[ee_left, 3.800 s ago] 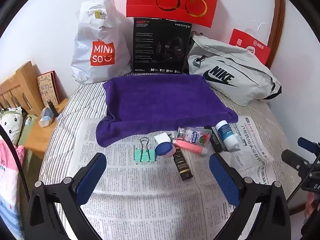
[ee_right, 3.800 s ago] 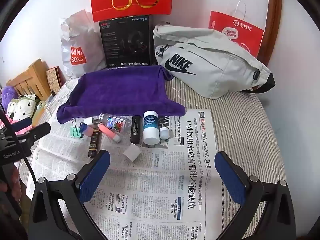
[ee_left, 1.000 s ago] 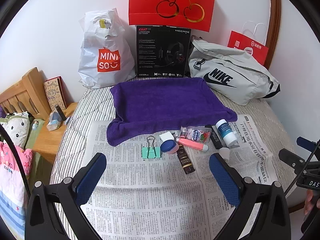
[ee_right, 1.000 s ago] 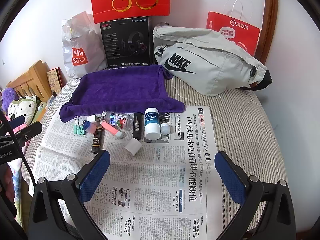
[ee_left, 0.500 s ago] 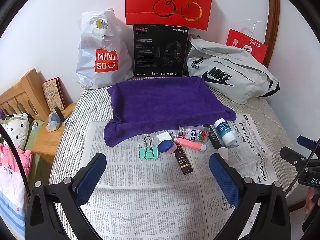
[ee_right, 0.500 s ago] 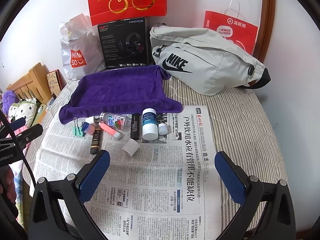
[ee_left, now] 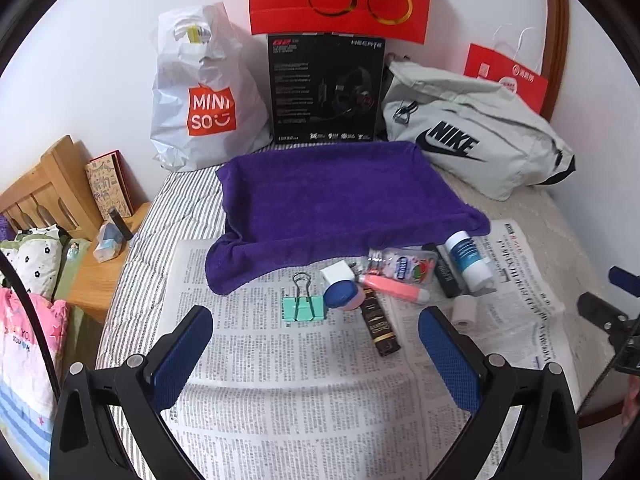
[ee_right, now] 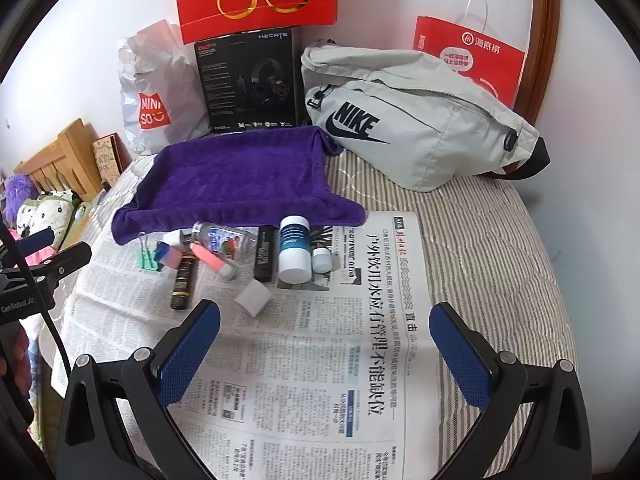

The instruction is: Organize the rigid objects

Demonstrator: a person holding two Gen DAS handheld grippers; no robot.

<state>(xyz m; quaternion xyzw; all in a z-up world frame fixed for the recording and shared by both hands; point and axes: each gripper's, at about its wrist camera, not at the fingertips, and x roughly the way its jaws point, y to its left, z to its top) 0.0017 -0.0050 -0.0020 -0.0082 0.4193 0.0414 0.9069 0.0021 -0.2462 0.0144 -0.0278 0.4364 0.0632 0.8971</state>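
**Hovering over a row of small items, both claws released**

Hovering above the newspaper (ee_left: 304,392), the left gripper (ee_left: 316,344) has its blue pads spread wide with nothing between them. The right gripper (ee_right: 325,340) is the same: jaws apart, empty, held over the printed page with only paper below.

The small items lie in a loose row on the far part of the newspaper, just in front of the purple towel (ee_left: 340,204). From the left wrist view, a green binder clip (ee_left: 303,307) sits at the left end, nearest the left gripper. Just beside it are a white cube (ee_left: 336,273) and a blue-and-pink round case (ee_left: 342,295), touching or nearly so. A dark tube with gold print (ee_left: 380,328) lies pointing toward the camera. A pink stick (ee_left: 394,286) lies across in front of a clear bottle with a colourful label (ee_left: 402,266). To the right come a black stick (ee_left: 444,274), a white bottle with a blue label (ee_left: 468,261) lying on its side, and a small white roll (ee_left: 464,312) a little apart from the row.

In the right wrist view a tiny white bottle (ee_right: 322,260) stands just beside the white bottle.

Behind the towel, against the wall, stand a white shopping bag (ee_left: 204,92), a black headset box (ee_left: 326,88) and a grey waist bag (ee_left: 476,132).
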